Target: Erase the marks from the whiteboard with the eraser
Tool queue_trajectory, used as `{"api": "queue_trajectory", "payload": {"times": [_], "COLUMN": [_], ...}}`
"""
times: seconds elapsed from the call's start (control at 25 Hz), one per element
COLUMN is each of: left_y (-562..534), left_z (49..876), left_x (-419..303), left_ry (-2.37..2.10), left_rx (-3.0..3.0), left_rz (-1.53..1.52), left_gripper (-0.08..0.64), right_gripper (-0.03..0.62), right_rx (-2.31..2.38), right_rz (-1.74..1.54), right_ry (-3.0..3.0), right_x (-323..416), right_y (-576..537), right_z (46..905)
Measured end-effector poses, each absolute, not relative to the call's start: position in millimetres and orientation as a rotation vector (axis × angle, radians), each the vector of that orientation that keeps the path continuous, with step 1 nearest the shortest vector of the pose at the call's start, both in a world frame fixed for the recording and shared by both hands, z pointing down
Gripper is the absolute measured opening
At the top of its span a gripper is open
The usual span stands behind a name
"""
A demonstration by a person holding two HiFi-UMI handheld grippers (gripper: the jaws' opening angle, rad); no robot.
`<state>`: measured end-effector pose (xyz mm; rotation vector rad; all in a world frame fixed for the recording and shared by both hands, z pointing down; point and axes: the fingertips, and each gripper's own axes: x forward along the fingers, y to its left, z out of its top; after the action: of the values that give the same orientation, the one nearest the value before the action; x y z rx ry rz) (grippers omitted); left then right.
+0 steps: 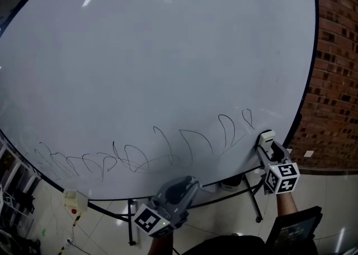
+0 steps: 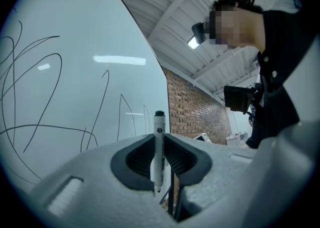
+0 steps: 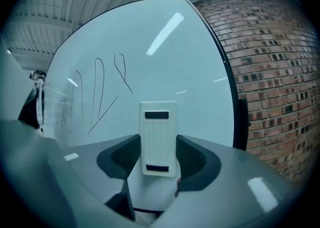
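Two tongs, both loaded. The left tongs point(image 2: 160, 158) are clamped on a black-capped marker point(image 2: 159, 144), which stands upright between the pads, low down by the bottom edge of the whiteboard point(image 1: 168, 52). The right tongs point(image 3: 159, 161) are squeezing the white eraser point(image 3: 158, 134), upright too, near the board's lower right edge, just beside the last of the scribbled marks point(image 1: 134, 159). Can't tell if it's touching the board tbh. The loopy black marks run along the whole bottom stretch. Brick wall point(image 1: 335, 80) off to the right.
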<state>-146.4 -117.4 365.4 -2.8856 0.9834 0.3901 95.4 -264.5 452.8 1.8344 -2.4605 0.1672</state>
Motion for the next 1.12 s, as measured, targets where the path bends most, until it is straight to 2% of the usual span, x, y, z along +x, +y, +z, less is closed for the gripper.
{"api": "queue_trajectory", "payload": {"times": [0.2,0.48,0.64,0.96,1.12], "left_y": [-121,-123,-121,-117,-113], "left_z": [364,358,363,365,362], "left_x": [-128,-94,-82,-85,-87], "left_ry": [1.023,1.055,1.099,1.158,1.118], "left_rx": [-2.874,-2.86,-2.854,-2.81,-2.823], "left_rz": [0.344,0.286,0.245,0.303,0.322], "left_gripper": [0.062,0.062,0.061,0.063,0.063], "right_gripper": [0.227,0.227,0.229,0.229,0.229], "right_rx": [1.767,1.39,1.353,1.571,1.393], "right_rz": [0.134,0.089,0.109,0.206,0.189], "right_ry": [-2.528,-2.688,-2.719,-2.646,-2.899], "right_x": [58,-25,-3,93,80], "right_y": [-254,-232,-236,-259,-230], "right_z": [458,463,463,464,429]}}
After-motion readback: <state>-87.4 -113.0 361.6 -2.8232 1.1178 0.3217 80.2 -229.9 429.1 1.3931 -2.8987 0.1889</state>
